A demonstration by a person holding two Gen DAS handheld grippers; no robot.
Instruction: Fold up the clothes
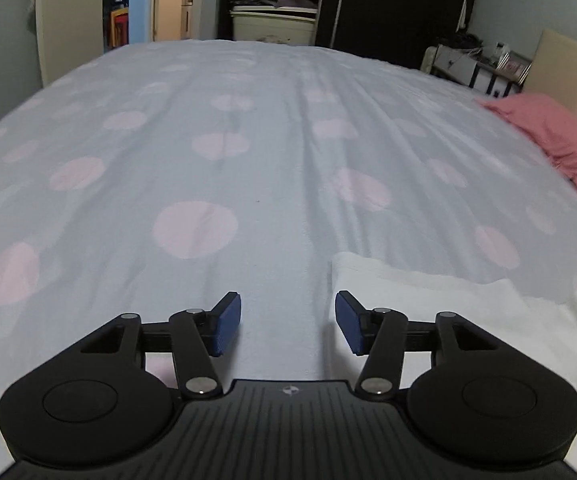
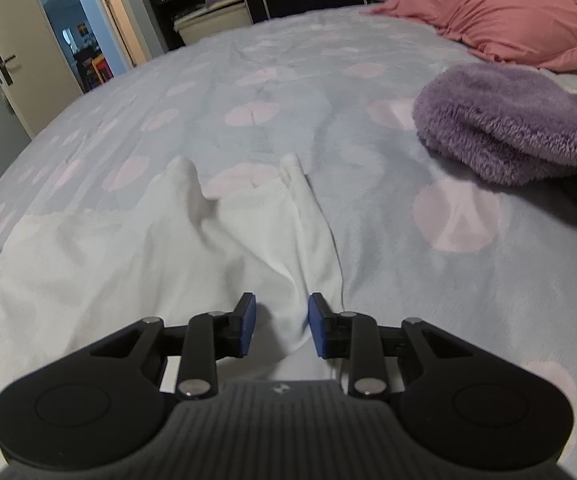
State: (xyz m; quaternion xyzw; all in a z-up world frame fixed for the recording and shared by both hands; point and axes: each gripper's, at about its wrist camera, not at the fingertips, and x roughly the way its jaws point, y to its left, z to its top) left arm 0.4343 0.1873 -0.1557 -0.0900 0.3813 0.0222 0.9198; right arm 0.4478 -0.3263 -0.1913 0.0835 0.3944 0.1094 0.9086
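A white cotton sleeveless top (image 2: 192, 248) lies rumpled on the pale blue bedspread with pink dots (image 2: 388, 160), its two shoulder straps pointing away toward the far end. The right gripper (image 2: 281, 326) hangs over its right edge, jaws partly spread with a raised fold between the blue pads; whether they press it I cannot tell. The left gripper (image 1: 288, 324) is spread over bare bedspread, just beside the top's left edge.
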